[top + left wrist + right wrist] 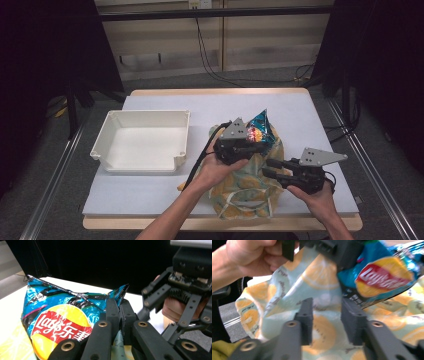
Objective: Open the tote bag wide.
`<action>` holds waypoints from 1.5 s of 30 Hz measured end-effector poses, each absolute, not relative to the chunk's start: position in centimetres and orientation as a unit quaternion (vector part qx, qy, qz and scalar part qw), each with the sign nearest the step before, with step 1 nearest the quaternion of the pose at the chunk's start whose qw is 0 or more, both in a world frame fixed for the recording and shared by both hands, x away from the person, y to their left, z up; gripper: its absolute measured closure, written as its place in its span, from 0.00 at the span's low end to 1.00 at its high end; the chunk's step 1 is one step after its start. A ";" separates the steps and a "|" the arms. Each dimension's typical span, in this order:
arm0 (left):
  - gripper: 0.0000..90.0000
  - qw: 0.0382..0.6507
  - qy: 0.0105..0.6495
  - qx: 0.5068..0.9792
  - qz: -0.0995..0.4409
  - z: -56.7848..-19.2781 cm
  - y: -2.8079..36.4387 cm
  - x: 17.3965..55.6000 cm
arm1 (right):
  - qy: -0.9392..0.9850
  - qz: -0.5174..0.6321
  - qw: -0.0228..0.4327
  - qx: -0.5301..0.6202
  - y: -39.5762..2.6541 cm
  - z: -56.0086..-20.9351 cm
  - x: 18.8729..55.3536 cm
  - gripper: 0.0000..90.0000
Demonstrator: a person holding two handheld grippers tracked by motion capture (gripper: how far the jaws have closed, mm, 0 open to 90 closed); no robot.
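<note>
Left claw [248, 145] pinches the Lay's chip bag [261, 131]; right claw [274, 167], wide at four o'clock, should spread the lemon-print bag [245, 192].

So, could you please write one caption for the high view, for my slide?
Left gripper pinching a blue chip bag above a lemon-print cloth bag; right gripper open alongside.
</note>
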State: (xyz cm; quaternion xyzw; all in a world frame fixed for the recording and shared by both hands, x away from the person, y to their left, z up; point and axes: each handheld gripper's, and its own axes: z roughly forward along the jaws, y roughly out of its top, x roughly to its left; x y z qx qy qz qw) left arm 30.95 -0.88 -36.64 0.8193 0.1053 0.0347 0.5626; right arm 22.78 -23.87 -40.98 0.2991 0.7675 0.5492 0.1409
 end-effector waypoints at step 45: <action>0.98 0.574 0.124 0.809 0.039 -35.5 -0.6 31.8 | 0.775 0.549 0.121 0.290 -21.8 -42.4 24.1 1.00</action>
